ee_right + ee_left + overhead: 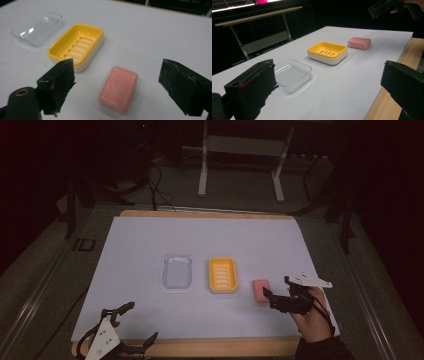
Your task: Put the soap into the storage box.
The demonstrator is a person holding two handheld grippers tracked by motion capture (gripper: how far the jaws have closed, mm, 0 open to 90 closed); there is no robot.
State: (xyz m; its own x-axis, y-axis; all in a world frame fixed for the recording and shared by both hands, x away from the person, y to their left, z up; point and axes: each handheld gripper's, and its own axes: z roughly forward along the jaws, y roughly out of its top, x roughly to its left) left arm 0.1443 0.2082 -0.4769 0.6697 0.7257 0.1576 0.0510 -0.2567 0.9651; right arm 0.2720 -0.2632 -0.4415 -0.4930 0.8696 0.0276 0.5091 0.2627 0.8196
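A pink soap bar (261, 291) lies flat on the white table mat, just right of a yellow slotted soap dish (223, 275). My right gripper (277, 291) hovers open right beside the bar, at its right. In the right gripper view its jaws stand wide apart, with the soap bar (118, 88) below and between them, untouched, and the yellow dish (76, 45) beyond. My left gripper (141, 322) rests open near the front left edge, holding nothing. The left gripper view looks across to the dish (327, 52) and the bar (359, 43).
A clear plastic tray (177, 271) sits left of the yellow dish, also seen as the clear tray (292, 75) close to my left jaws. The mat (150, 235) covers a wooden tabletop whose front edge (225, 347) shows. Table legs and cables stand in the dark behind.
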